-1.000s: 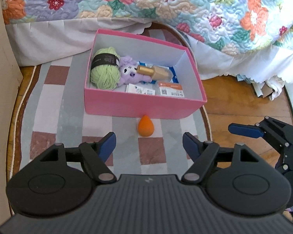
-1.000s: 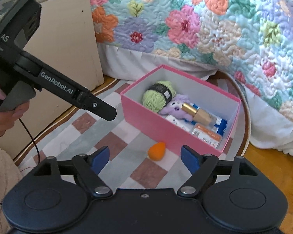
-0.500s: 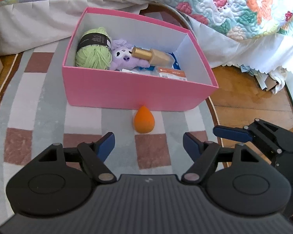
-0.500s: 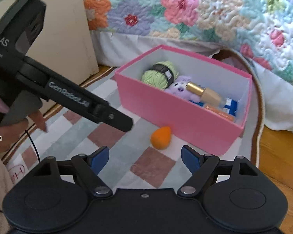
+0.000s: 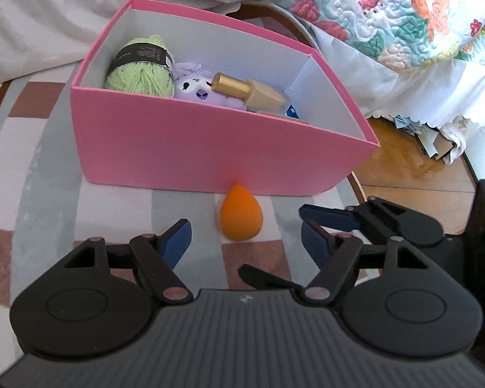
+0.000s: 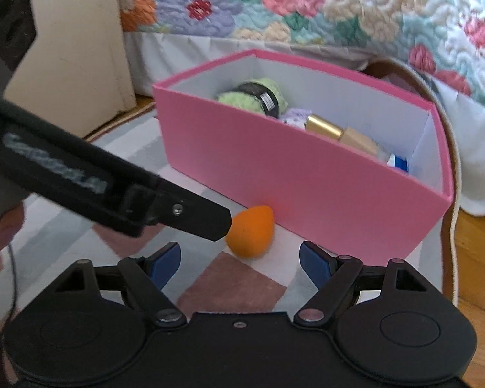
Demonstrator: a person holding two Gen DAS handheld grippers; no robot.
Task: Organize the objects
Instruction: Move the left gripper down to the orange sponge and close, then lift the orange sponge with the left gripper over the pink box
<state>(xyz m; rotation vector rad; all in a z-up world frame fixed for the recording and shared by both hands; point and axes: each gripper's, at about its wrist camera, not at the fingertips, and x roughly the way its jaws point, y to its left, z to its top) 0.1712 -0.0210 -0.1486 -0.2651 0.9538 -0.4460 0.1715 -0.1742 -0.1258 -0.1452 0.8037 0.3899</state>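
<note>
Before the box (image 5: 210,148), I centre my left gripper (image 5: 245,242), its jaws closing on nothing yet, around the sponge (image 5: 241,216); right gripper (image 6: 241,258) gapes empty.

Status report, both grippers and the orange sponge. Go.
Left gripper closing, nothing gripped; right gripper open, empty. Orange sponge on rug against pink box, ahead of both grippers. Nothing in the way.

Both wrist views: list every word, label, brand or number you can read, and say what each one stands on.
No text here can be quoted.
White lettering on the side of the left claw: smeared, unreadable.
Yarn band: faint print, too small to read.
Blue packet in the pink box: mostly hidden, nothing legible.
Small emblem on the claw body in the left wrist view: a mark, not letters.
</note>
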